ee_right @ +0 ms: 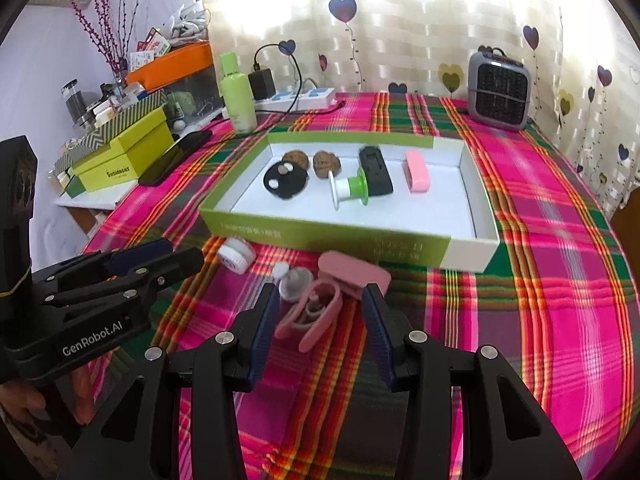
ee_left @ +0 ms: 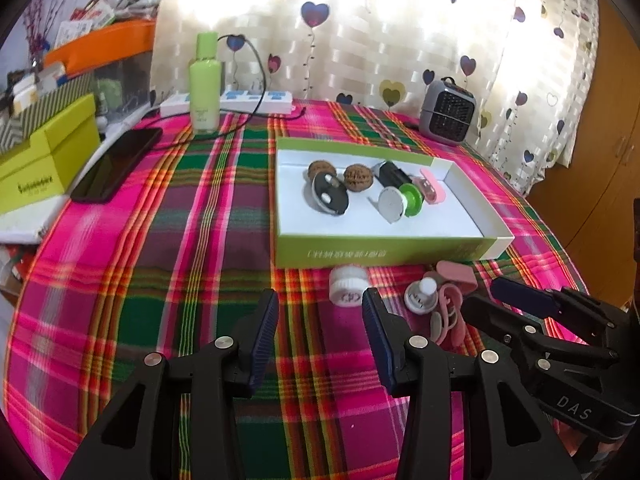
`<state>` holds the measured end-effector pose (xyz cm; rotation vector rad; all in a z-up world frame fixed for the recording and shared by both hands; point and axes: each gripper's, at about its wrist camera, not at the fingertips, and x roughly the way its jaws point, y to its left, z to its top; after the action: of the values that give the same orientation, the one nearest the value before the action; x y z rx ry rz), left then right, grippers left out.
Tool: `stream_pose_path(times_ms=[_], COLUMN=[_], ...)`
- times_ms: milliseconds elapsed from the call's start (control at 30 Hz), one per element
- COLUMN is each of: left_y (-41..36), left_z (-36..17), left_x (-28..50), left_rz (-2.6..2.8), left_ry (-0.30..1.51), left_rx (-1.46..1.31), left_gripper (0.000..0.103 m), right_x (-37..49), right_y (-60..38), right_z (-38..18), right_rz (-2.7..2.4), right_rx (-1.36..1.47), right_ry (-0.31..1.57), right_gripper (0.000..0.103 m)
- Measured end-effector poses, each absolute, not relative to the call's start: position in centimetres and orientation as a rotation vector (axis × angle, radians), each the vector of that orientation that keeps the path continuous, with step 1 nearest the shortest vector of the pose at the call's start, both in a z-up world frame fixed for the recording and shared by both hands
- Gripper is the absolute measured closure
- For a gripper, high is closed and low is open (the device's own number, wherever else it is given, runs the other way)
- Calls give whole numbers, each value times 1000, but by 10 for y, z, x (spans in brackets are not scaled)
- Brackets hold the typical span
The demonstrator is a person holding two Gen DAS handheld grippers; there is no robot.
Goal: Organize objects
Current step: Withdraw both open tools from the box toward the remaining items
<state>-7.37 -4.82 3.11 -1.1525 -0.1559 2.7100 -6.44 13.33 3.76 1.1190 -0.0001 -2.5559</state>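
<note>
Pink case [ee_right: 316, 312] open on tablecloth, between right claw [ee_right: 320, 316] fingers, untouched.

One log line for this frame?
left gripper: open, empty | right gripper: open over pink case | tray: part filled

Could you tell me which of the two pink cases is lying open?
The pink case on the plaid cloth in front of the green box, before the right gripper, lies open; the pink case inside the box is closed.
</note>
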Motion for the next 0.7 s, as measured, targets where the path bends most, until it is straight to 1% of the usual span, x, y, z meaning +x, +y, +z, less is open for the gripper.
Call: stream_pose_path(times_ms=[333, 400, 433, 567, 700], left_y=[-53, -51, -50, -49, -50], left_z=[22, 21, 20, 16, 15], left_x=[-64, -64, -64, -66, -68], left_rz=[2699, 2692, 2689, 2687, 2701], left_ry=[-203, -200, -202, -223, -234], left_rx=[-1178, -1177, -1179, -1197, -1203], left_gripper=[59, 59, 58, 58, 58], right_x=[-55, -55, -56, -60, -68], right_y=[139, 141, 142, 142, 132], right_z=[25, 22, 21, 19, 15], right_rz=[-2520, -2503, -2493, -2464, -2461], right_rx=[1156, 1176, 1183, 1190, 1213], right_ry=[-21, -52, -69, -130, -95], right_gripper=[59, 57, 53, 53, 53])
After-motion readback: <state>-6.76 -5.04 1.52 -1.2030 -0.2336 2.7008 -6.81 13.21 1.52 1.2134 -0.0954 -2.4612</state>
